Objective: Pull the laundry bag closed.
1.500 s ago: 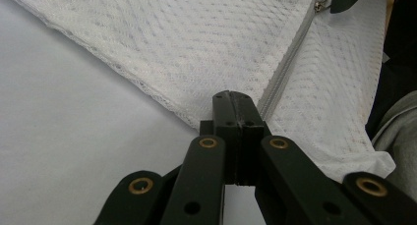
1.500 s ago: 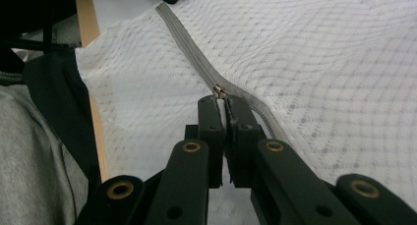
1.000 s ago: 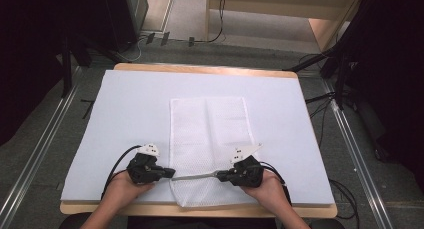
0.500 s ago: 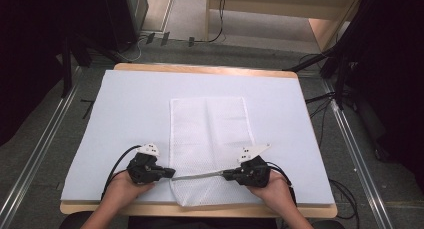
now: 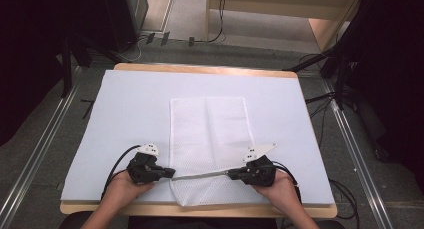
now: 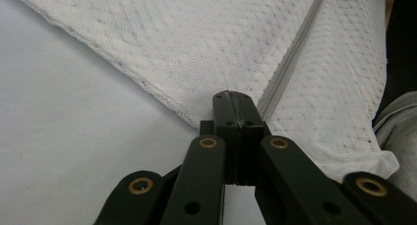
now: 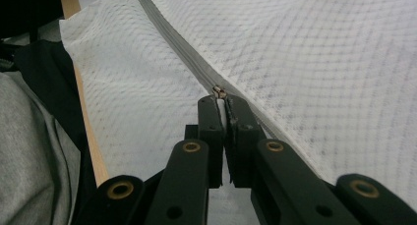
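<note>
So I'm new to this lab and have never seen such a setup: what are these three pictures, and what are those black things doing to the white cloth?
No robot here: a person at a table holds a hand-held claw in each hand. The high view looks down from above the person's side; the left claw and right claw show near the bottom edge. The other two pictures come from cameras riding on each claw, looking along its two black jaws.

On the pale blue mat lies a white mesh bag with a grey zipper running across its near end. In the left gripper view, the jaws are shut on the bag's edge, right at the zipper's end. In the right gripper view, the jaws are closed on the small metal zipper pull. So one claw steadies the bag, and the other grips the pull.
</note>
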